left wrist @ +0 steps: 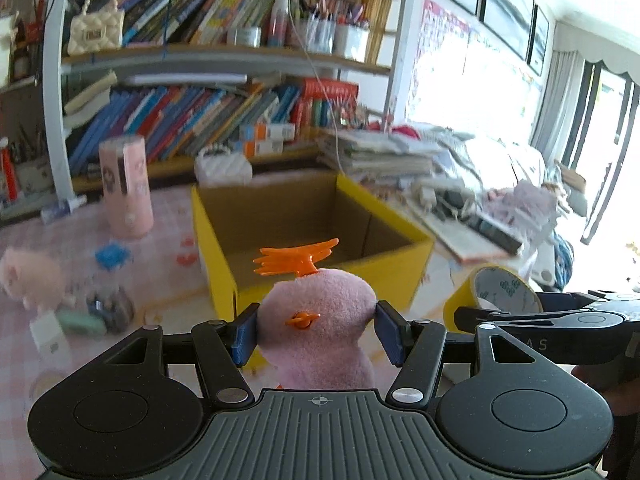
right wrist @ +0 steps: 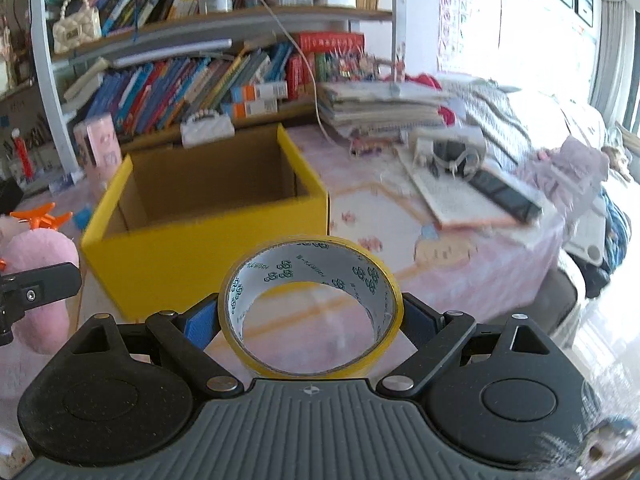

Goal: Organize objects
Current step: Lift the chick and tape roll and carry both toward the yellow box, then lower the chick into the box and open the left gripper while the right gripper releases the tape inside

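Note:
My left gripper (left wrist: pixel 316 330) is shut on a pink plush bird toy (left wrist: pixel 320 320) with orange feet, held in front of an open yellow cardboard box (left wrist: pixel 400 256). My right gripper (right wrist: pixel 310 322) is shut on a yellow tape roll (right wrist: pixel 360 258), held in front of the same box (right wrist: pixel 200 252), to its right side. The tape roll (left wrist: pixel 492 292) and the right gripper show at the right of the left wrist view. The plush toy (right wrist: pixel 38 272) shows at the left edge of the right wrist view. The box looks empty inside.
A pink cylinder (left wrist: pixel 126 188), a white quilted purse (left wrist: pixel 222 168), a blue clip (left wrist: pixel 112 256), a pink plush (left wrist: pixel 28 276) and small items lie on the pink tablecloth left of the box. Stacked papers (right wrist: pixel 380 108), a notebook and a remote (right wrist: pixel 504 194) lie to the right. Bookshelves stand behind.

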A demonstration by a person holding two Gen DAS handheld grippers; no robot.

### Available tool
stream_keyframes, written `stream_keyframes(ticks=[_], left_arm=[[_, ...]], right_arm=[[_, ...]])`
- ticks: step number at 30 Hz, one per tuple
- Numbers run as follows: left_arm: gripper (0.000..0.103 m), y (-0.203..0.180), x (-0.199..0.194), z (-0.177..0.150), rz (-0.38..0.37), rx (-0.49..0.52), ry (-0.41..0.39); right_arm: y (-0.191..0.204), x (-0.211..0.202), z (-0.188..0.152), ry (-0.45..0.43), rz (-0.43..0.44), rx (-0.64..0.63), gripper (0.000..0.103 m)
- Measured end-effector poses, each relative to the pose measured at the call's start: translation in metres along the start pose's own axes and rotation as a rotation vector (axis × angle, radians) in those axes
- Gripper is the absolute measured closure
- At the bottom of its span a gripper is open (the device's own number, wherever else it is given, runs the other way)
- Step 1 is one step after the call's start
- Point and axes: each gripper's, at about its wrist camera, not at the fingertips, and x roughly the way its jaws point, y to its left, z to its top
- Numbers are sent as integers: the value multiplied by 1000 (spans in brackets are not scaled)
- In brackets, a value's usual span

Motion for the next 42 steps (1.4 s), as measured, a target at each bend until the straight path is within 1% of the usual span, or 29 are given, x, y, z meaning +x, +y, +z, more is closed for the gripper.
stream_keyframes(ticks=[4,8,12,16,20,24,28,32,38,40,42], left_arm=[[43,1,11,20,16,1,-39],[43,3,27,36,40,-7,-57],[43,3,46,46,65,-14,-62],[43,2,68,51,96,-26,-43],[43,0,91,54,122,-33,-11],[43,-2,110,53,154,-30,28],[43,-1,127,51,183,-29,67],[43,3,140,48,202,-29,100],[44,8,155,41,222,-37,151],[44,3,158,39,227,5,155],[44,0,161,37,230,32,161]], right_arm=[[-2,11,31,-58,29,-7,12],[-1,27,62,-105,72,-19,12],[-2,50,88,-127,119,-38,12],[1,75,106,-124,174,-65,12],[4,101,116,-93,234,-95,12],[13,129,124,-37,292,-131,12],[27,155,126,16,348,-199,12],[39,178,122,72,372,-266,12],[48,204,115,172,397,-327,12],[48,209,115,202,411,-341,12],[51,210,115,218,452,-378,12]])
